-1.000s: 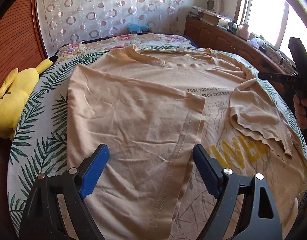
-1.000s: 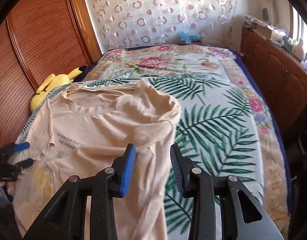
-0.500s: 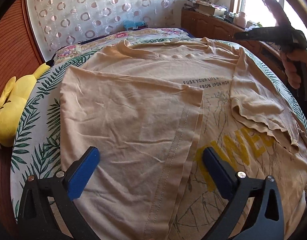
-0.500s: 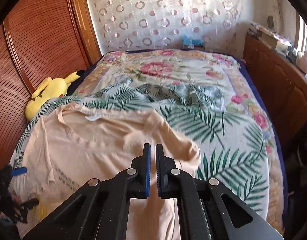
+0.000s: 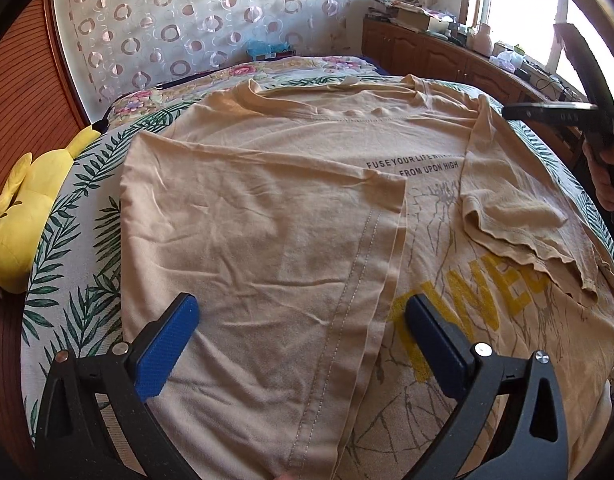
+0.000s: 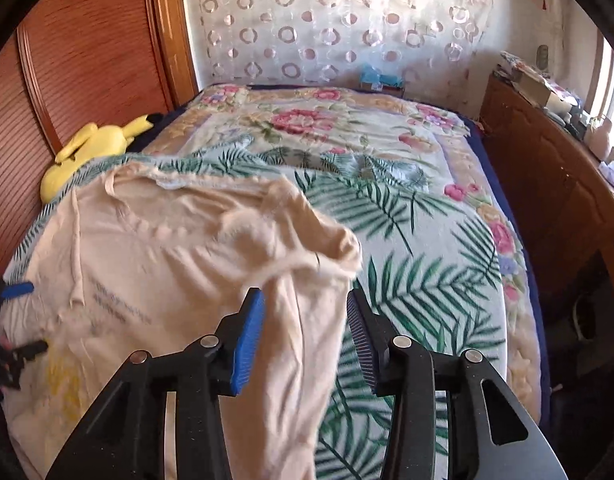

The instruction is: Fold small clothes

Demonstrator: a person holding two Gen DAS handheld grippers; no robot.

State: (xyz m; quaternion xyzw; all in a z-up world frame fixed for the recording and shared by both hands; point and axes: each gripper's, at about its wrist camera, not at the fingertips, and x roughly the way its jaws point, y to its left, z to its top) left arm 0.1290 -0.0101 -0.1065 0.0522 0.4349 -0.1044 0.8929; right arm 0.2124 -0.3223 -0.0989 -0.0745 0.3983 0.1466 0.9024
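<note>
We see the tan T-shirt spread on the bed, left side folded inward. Our left tool gapes wide above it; our right tool is opening over the right sleeve, gripping nothing.

I see a yellow plush toy lying at the bed's edge by the wooden headboard; a ring-patterned curtain hangs behind, cluttered cabinets beside.

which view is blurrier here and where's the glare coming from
Right wrist view: motion blur smears the t-shirt sleeve and its print, and the cloth looks washed out. Left wrist view: sharp, print readable; the window at upper right is blown out white. Both views: fisheye bends the bed edges, with dark corners.
</note>
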